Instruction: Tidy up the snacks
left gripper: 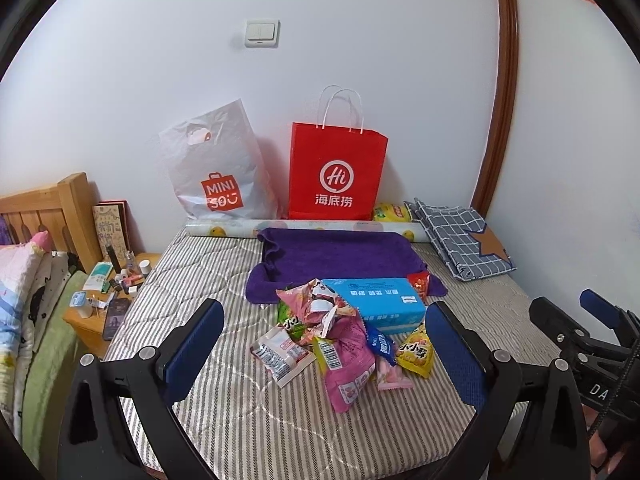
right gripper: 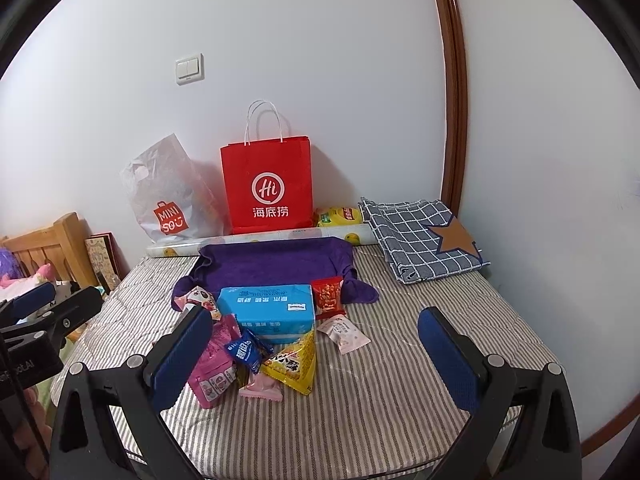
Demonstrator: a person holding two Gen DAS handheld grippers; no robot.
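Both tools hang above the near end of the striped mattress (left gripper: 224, 412), and neither has anything in it: the left gripper (left gripper: 326, 346) has its blue pads spread wide with the snack pile (left gripper: 332, 344) framed between them, and the right gripper (right gripper: 316, 354) is spread just as wide, empty too. The snacks lie heaped in the middle of the bed, right against the front of a blue tissue pack (right gripper: 270, 312) that sits on the near edge of a purple towel (right gripper: 276, 264). In the heap: a big pink packet (left gripper: 348, 364), a white sachet (left gripper: 282, 356) at its left edge, a small blue wrapper (right gripper: 248, 350) and a yellow triangular bag (right gripper: 294, 364) touching each other. A red packet (right gripper: 329, 298) leans at the tissue pack's right corner, and a pale pink sweet (right gripper: 344, 332) lies alone just beside it. Against the far wall stand a red paper bag (right gripper: 267, 190) and a white plastic shopping bag (left gripper: 218, 170), side by side, with a rolled sheet (left gripper: 224, 229) lying along their feet and a yellow pack (right gripper: 338, 216) tucked to the right of the red bag. A folded checked cloth (right gripper: 416, 236) rests in the far right corner
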